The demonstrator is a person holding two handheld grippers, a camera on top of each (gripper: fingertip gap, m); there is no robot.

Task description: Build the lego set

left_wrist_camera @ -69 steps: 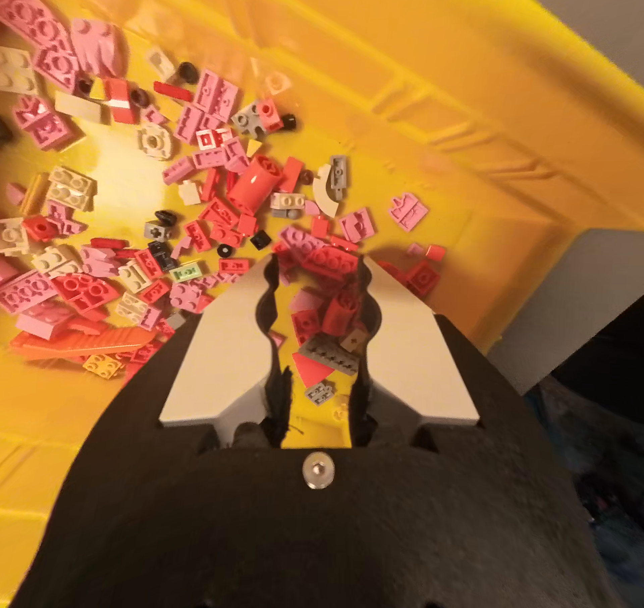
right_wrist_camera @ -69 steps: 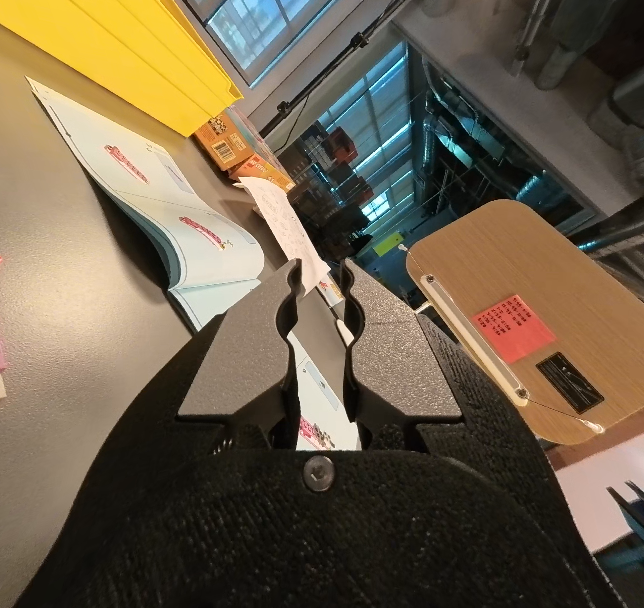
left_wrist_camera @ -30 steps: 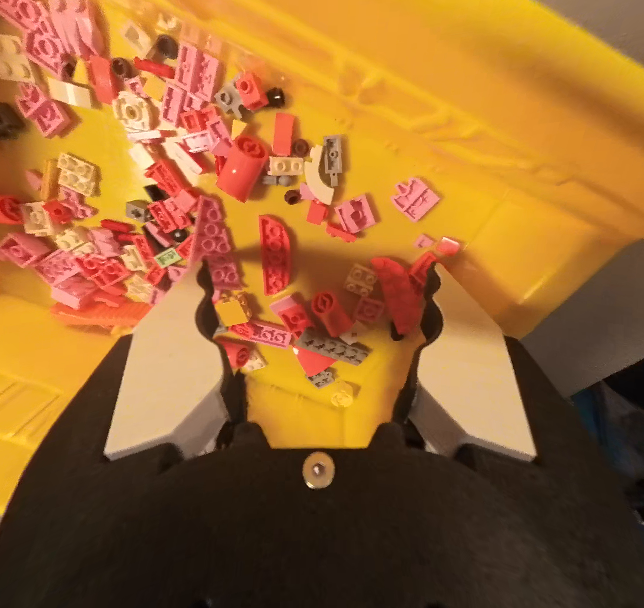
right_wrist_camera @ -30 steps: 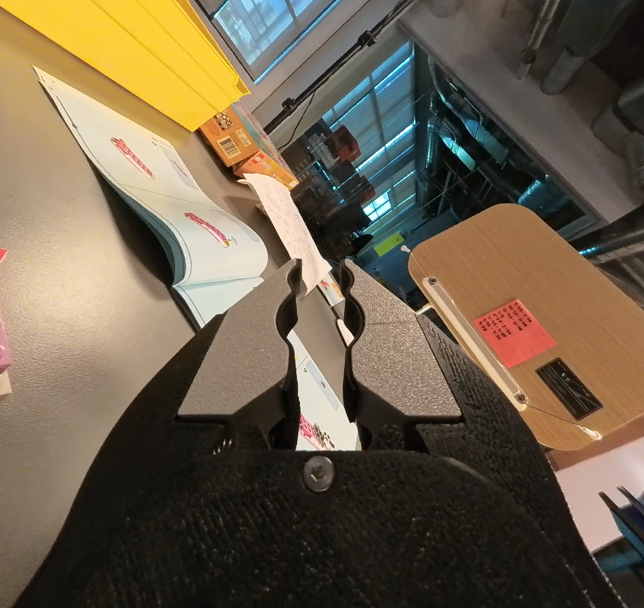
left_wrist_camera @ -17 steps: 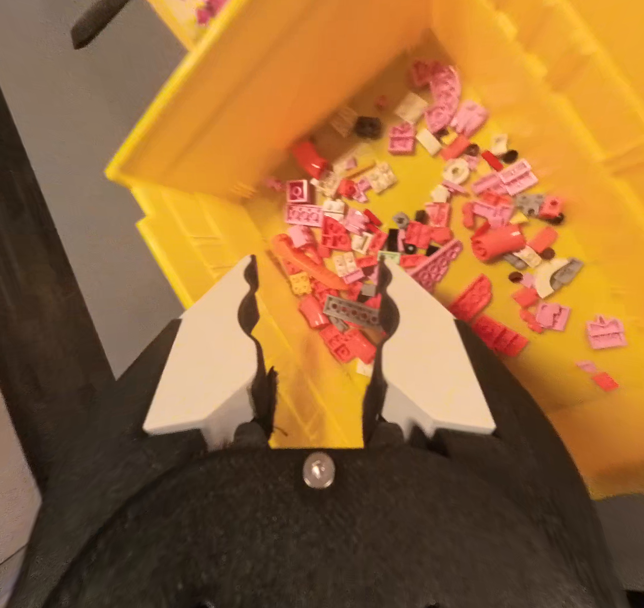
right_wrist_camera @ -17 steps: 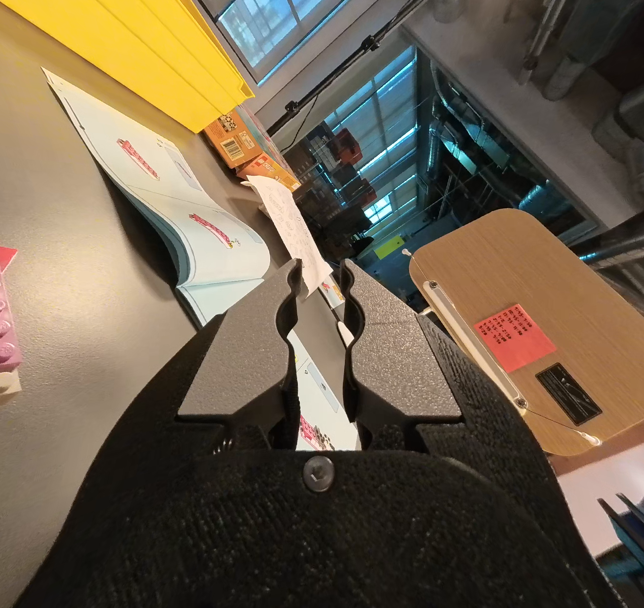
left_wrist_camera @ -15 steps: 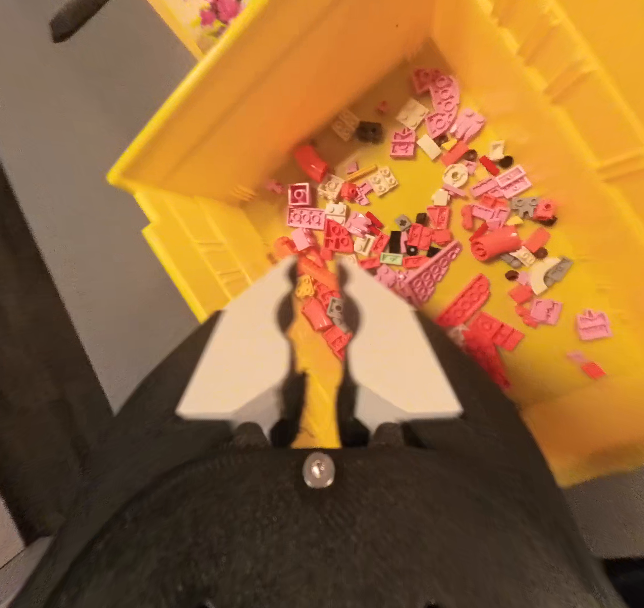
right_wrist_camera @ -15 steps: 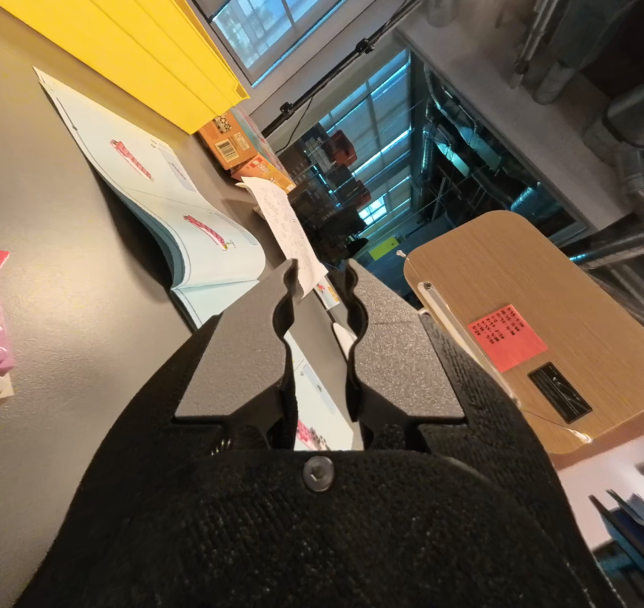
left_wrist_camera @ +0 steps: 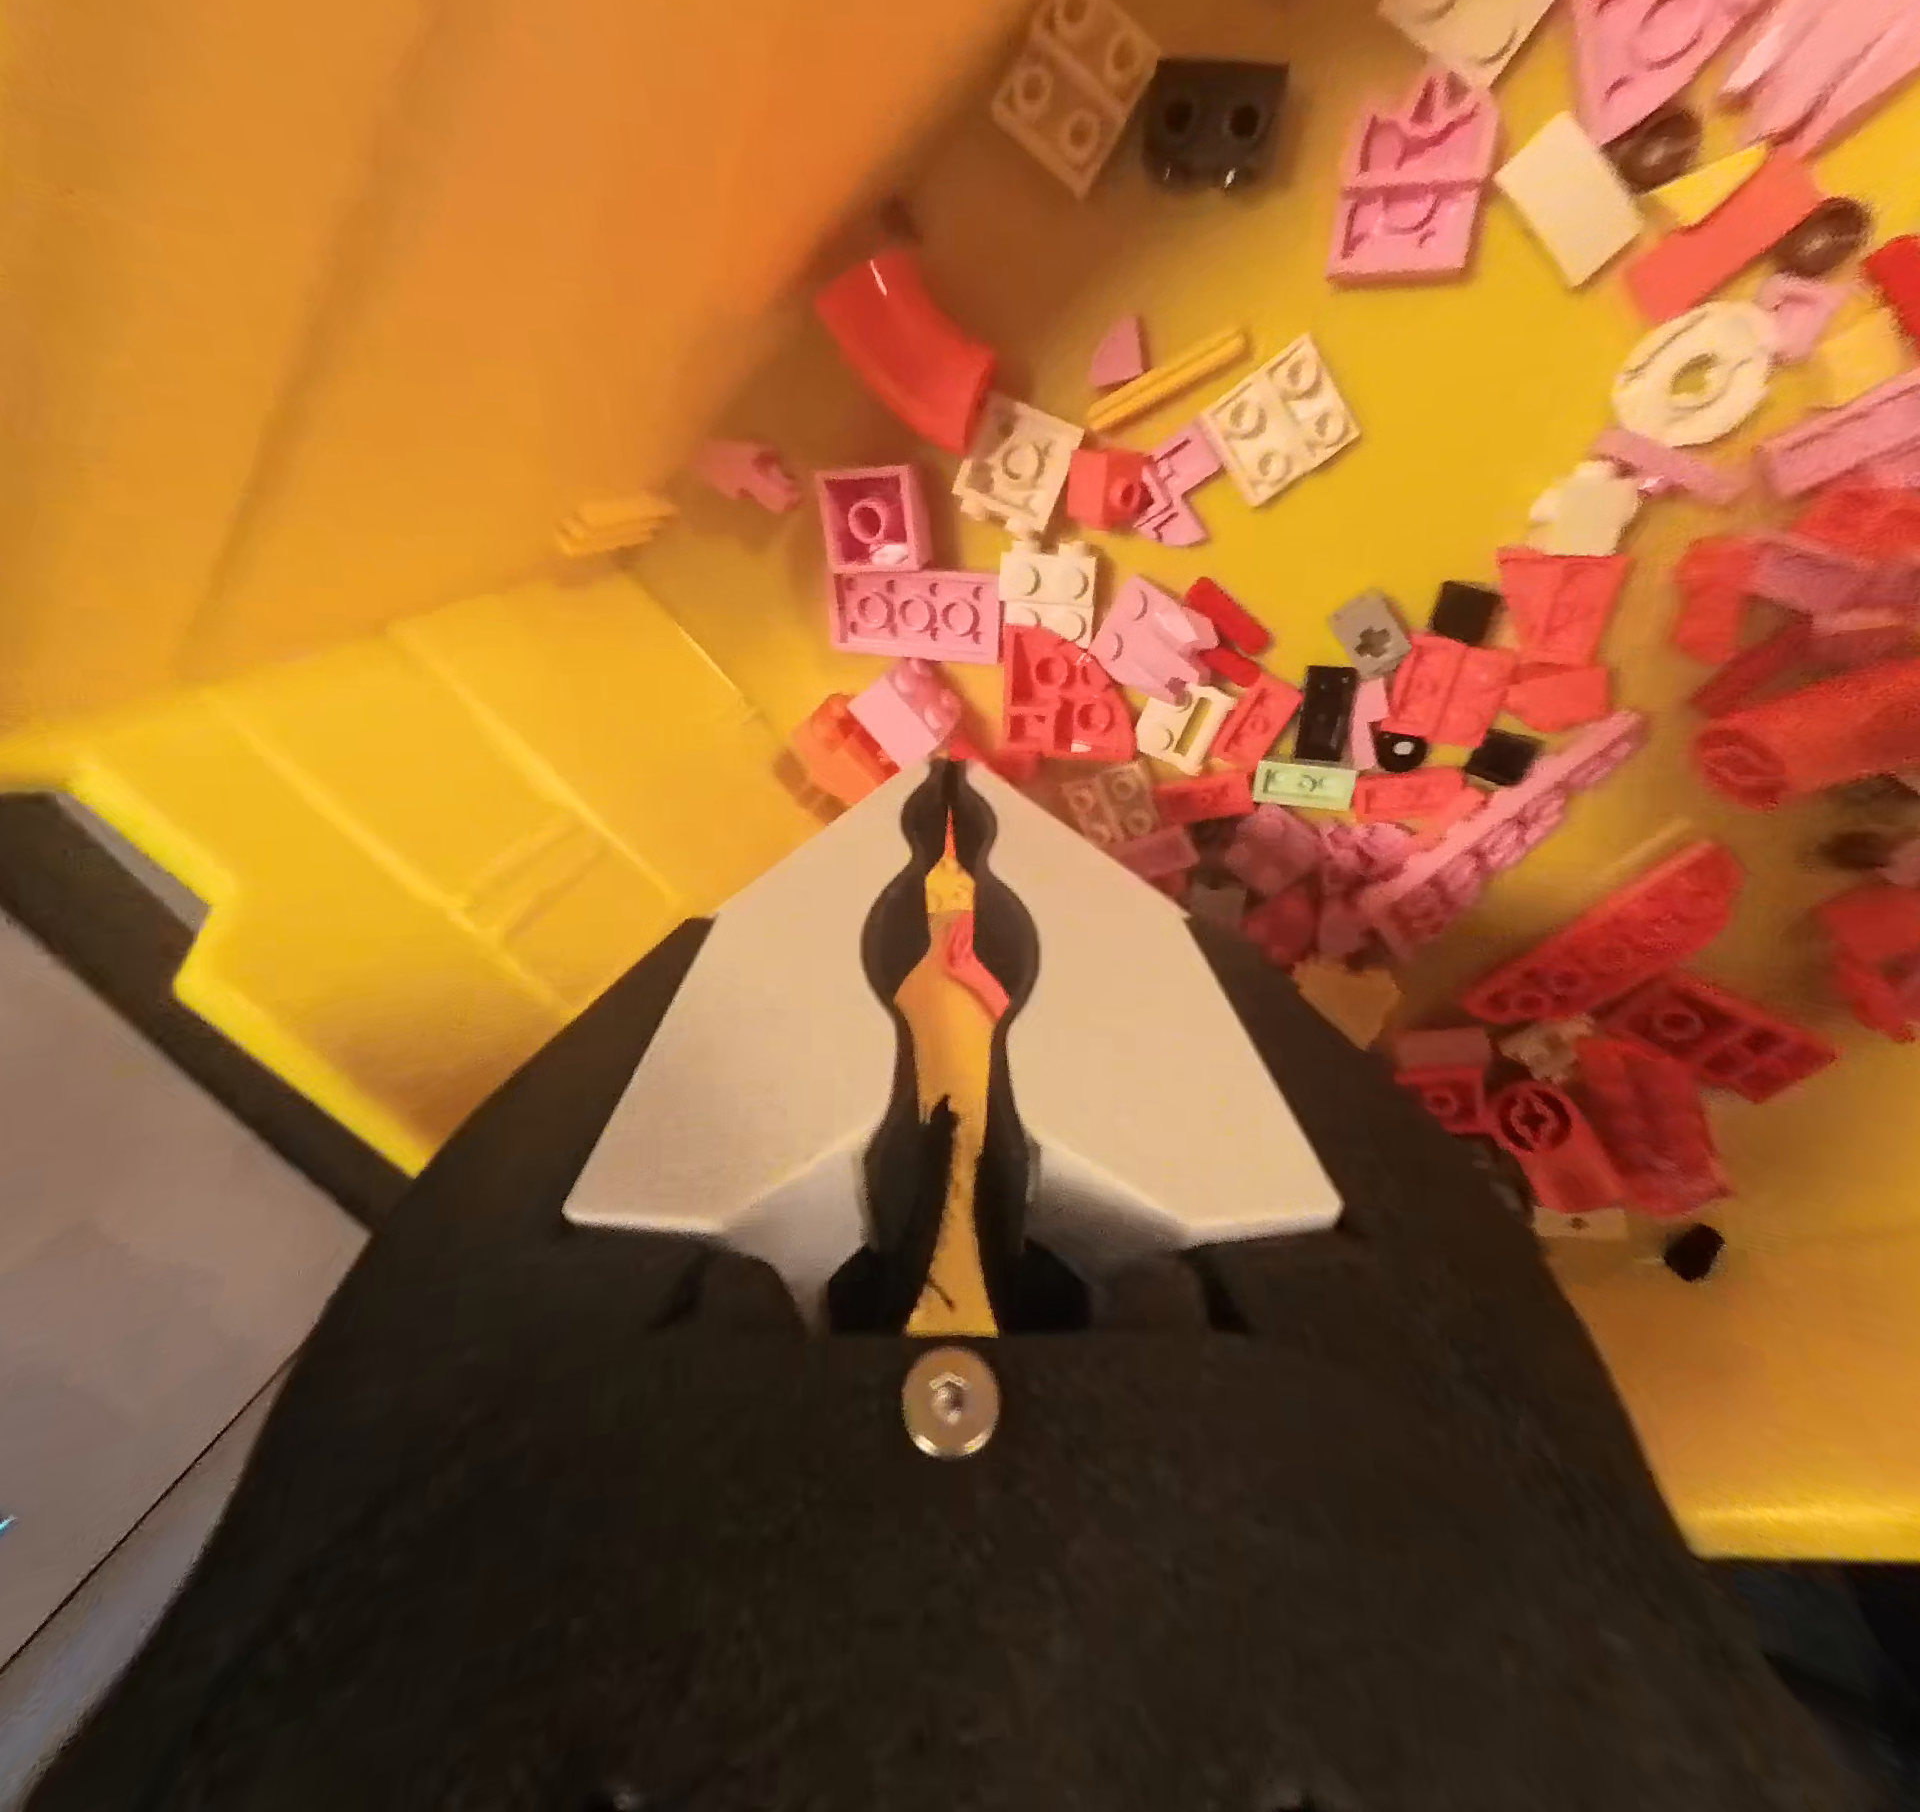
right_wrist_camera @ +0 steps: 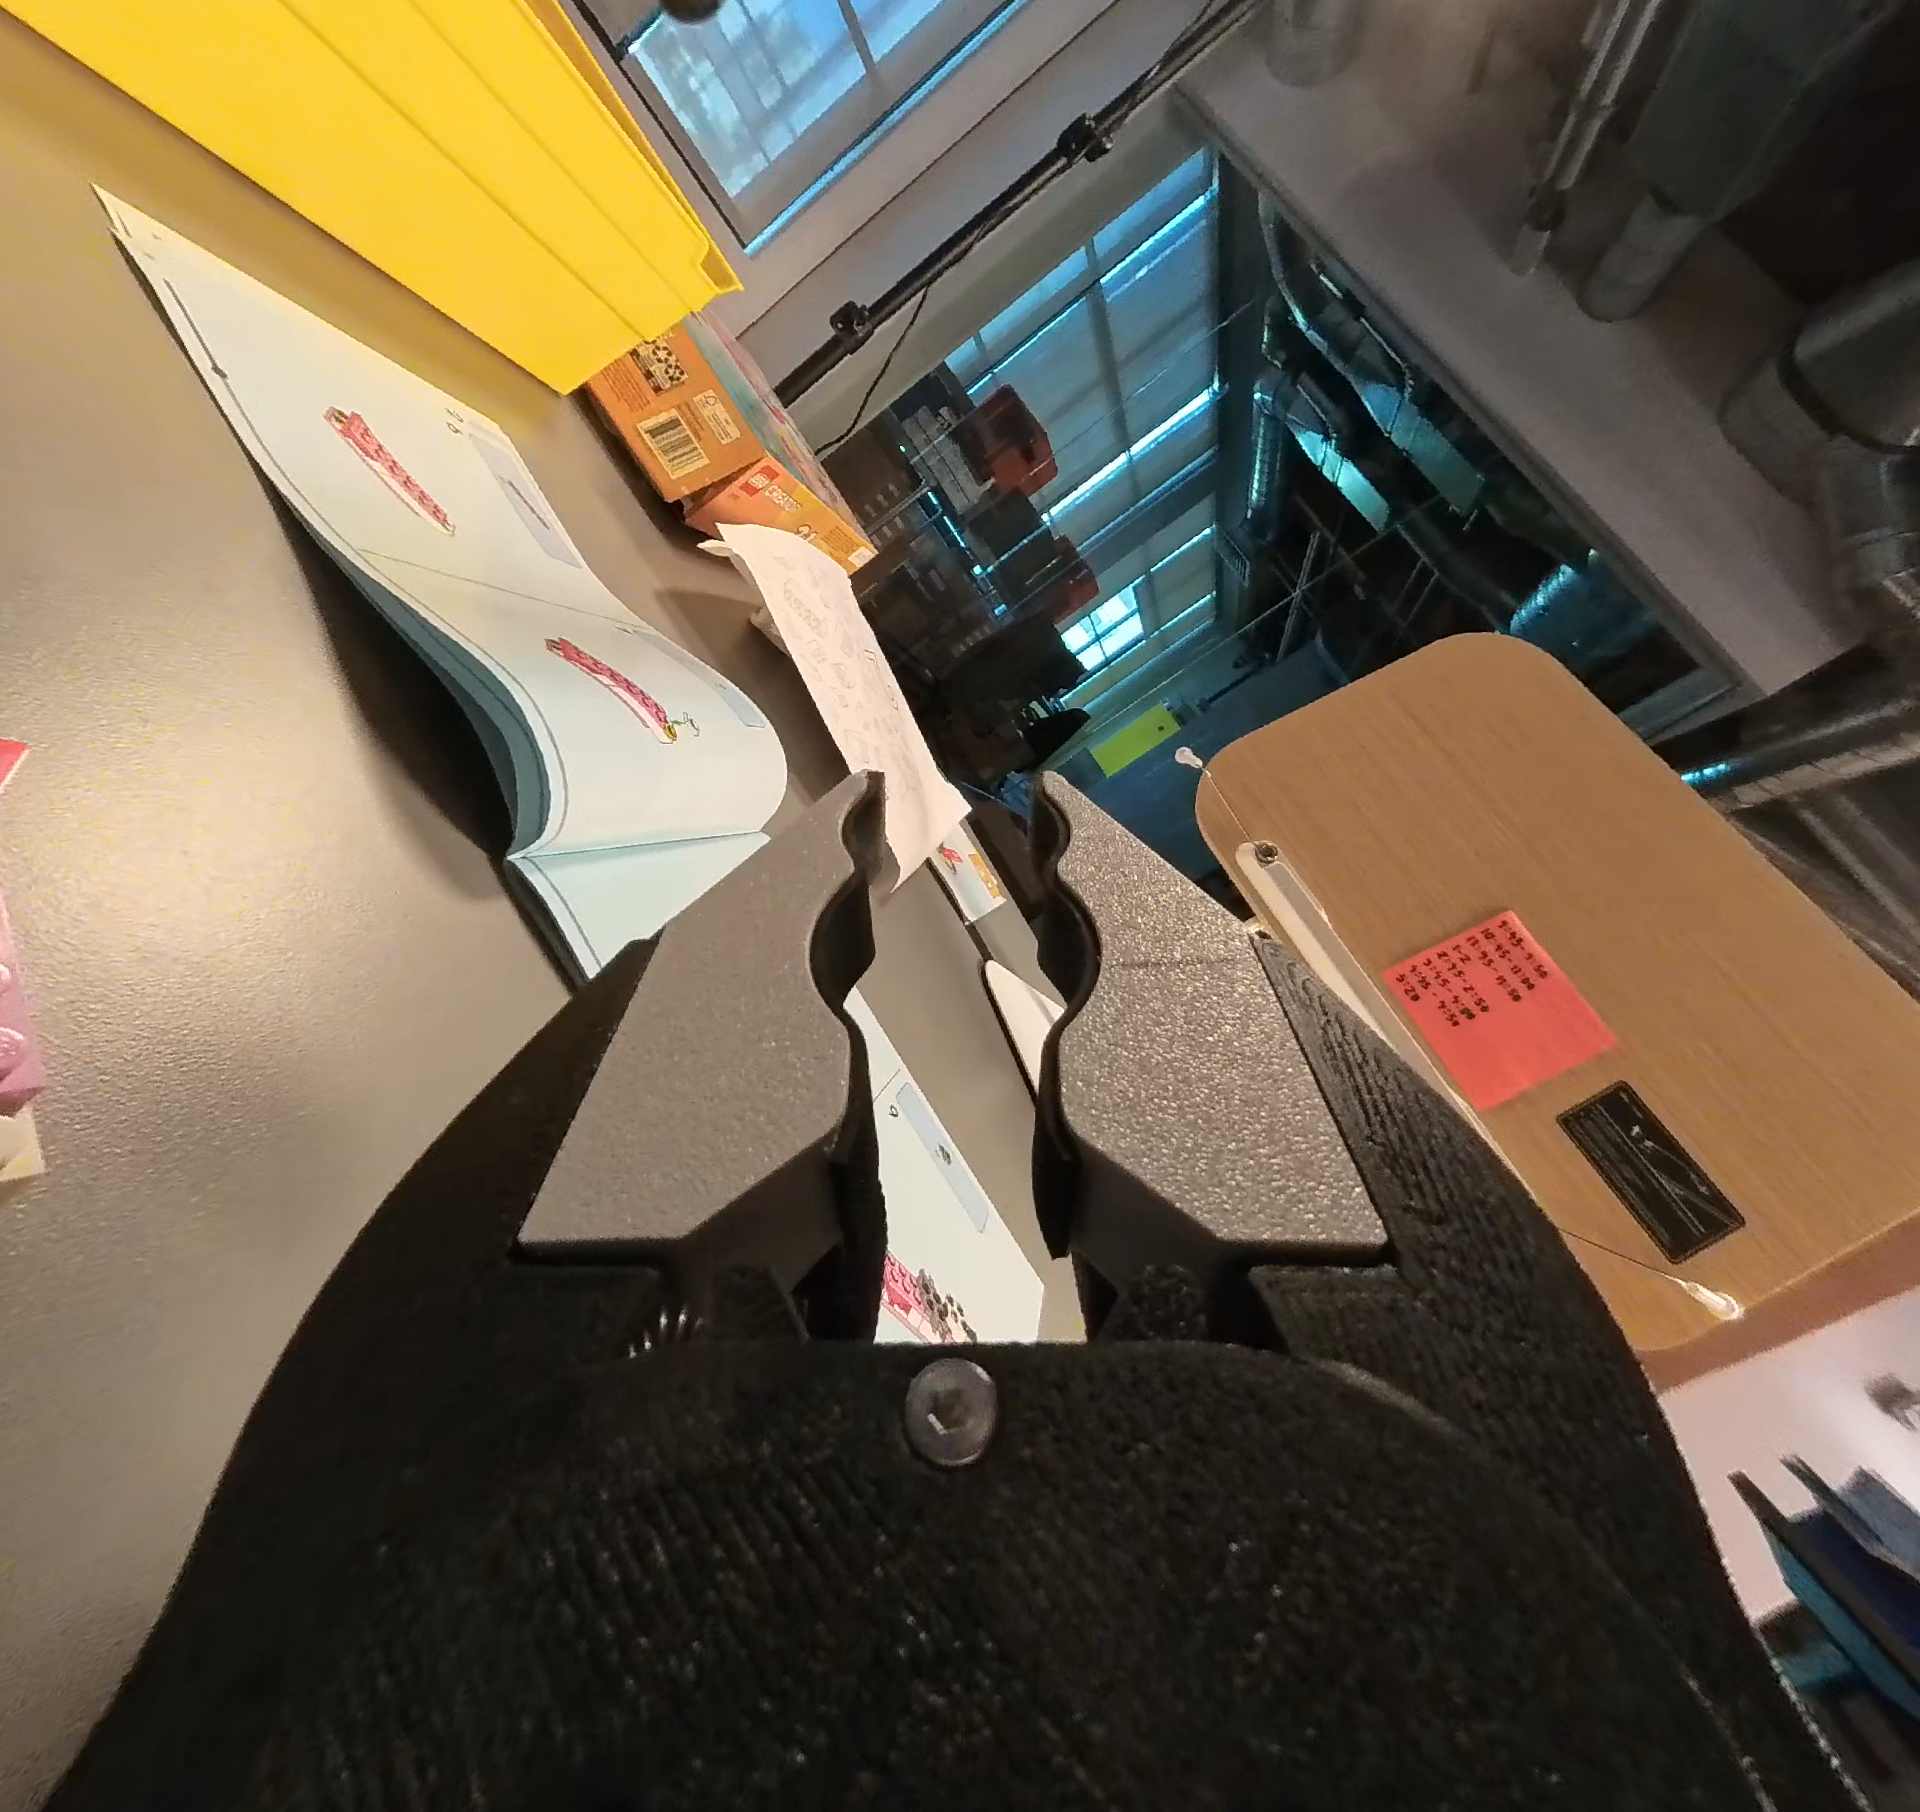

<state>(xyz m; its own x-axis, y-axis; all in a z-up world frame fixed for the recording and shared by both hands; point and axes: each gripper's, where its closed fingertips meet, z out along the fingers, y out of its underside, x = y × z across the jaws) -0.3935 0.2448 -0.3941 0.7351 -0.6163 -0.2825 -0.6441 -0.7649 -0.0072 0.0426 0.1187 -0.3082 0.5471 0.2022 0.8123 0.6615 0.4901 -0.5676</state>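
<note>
Left gripper [left_wrist_camera: 948, 775]: white fingers closed tip to tip, nothing visibly held, inside yellow bin [left_wrist_camera: 436, 827]. Loose bricks [left_wrist_camera: 1091, 682], pink, red and cream, just beyond and right of tips.

Right gripper [right_wrist_camera: 961, 796]: black fingers slightly apart, empty, above grey table [right_wrist_camera: 208, 827]. Open booklet [right_wrist_camera: 582, 682] ahead-left; paper sheet [right_wrist_camera: 852, 682] beyond tips; wooden board [right_wrist_camera: 1558, 879] right.

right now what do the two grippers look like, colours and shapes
The left gripper has pale off-white wedge fingers with wavy black inner edges on a rough black body with a silver screw. The right gripper is the same shape, all textured black, with a dark screw.
</note>
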